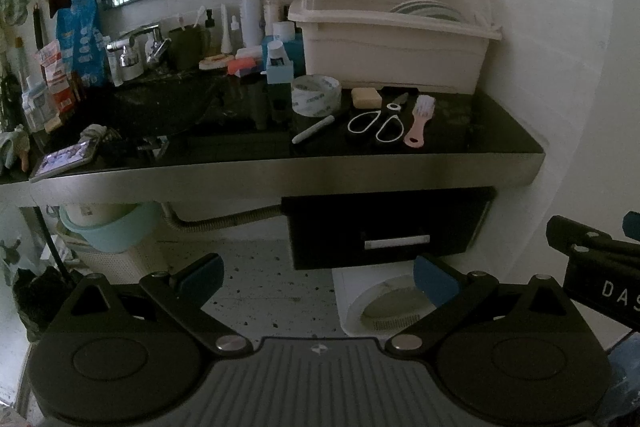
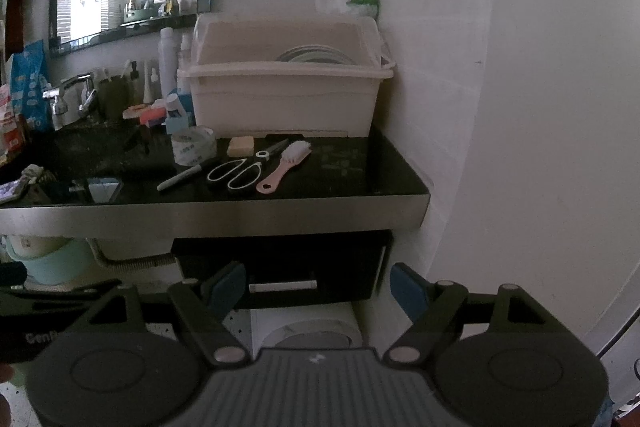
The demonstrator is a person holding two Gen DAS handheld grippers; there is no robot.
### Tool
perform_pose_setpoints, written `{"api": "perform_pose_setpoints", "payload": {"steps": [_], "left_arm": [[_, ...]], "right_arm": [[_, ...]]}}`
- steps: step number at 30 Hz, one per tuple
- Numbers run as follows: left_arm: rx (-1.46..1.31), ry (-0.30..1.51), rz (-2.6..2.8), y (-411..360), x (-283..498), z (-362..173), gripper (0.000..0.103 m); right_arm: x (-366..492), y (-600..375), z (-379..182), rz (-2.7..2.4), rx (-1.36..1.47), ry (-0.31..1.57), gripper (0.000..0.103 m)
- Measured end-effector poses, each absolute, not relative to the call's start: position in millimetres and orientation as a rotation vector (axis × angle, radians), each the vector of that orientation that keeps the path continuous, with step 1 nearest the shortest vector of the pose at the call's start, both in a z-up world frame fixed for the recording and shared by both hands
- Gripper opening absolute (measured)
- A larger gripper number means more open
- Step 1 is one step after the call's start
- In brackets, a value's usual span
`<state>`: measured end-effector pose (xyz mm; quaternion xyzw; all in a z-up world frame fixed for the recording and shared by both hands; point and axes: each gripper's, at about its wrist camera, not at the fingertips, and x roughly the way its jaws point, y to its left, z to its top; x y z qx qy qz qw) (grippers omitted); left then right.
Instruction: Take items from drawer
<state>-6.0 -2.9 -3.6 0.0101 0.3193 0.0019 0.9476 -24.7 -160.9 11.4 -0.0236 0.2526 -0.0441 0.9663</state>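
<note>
A black drawer (image 1: 384, 227) with a silver handle (image 1: 397, 241) hangs shut under the dark counter (image 1: 280, 171); it also shows in the right wrist view (image 2: 280, 267) with its handle (image 2: 282, 285). On the counter lie a tape roll (image 1: 316, 95), a soap bar (image 1: 366, 97), scissors (image 1: 378, 123), a pink brush (image 1: 418, 125) and a white pen (image 1: 314, 129). My left gripper (image 1: 318, 277) is open and empty, below and in front of the drawer. My right gripper (image 2: 318, 287) is open and empty, level with the drawer front.
A cream dish rack (image 1: 394, 43) with plates stands at the back of the counter. A sink with a tap (image 1: 136, 47) and bottles is to the left. A phone (image 1: 64, 161) lies on the counter's left edge. A white bin (image 1: 380, 303) stands under the drawer. A wall is on the right.
</note>
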Motion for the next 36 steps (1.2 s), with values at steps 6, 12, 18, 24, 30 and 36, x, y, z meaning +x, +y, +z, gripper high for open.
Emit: {"api": "perform_pose_setpoints", "payload": {"steps": [6, 12, 18, 24, 30, 36], "left_arm": [[0.025, 0.647, 0.002, -3.8, -6.2, -3.3, 0.102], [0.032, 0.647, 0.000, -4.3, -6.1, -5.3, 0.102], [0.039, 0.646, 0.000, -4.3, -8.4, -6.9, 0.102], [0.047, 0.642, 0.003, -5.0, -5.6, -4.7, 0.102], [0.046, 0.640, -0.002, -3.8, -7.0, -7.9, 0.102], [0.045, 0.629, -0.015, -2.0, -5.8, -10.2, 0.102]], "right_arm": [[-20.3, -162.2, 11.8, -0.089, -0.044, 0.525, 0.080], [-16.5, -163.3, 11.7, -0.089, -0.040, 0.537, 0.080], [-14.2, -163.1, 10.9, -0.085, -0.042, 0.543, 0.080], [-12.6, -163.8, 7.3, -0.088, -0.046, 0.542, 0.080], [-8.8, -164.5, -0.1, -0.081, -0.055, 0.538, 0.080], [-8.6, -170.0, -9.7, -0.034, -0.042, 0.491, 0.080]]}}
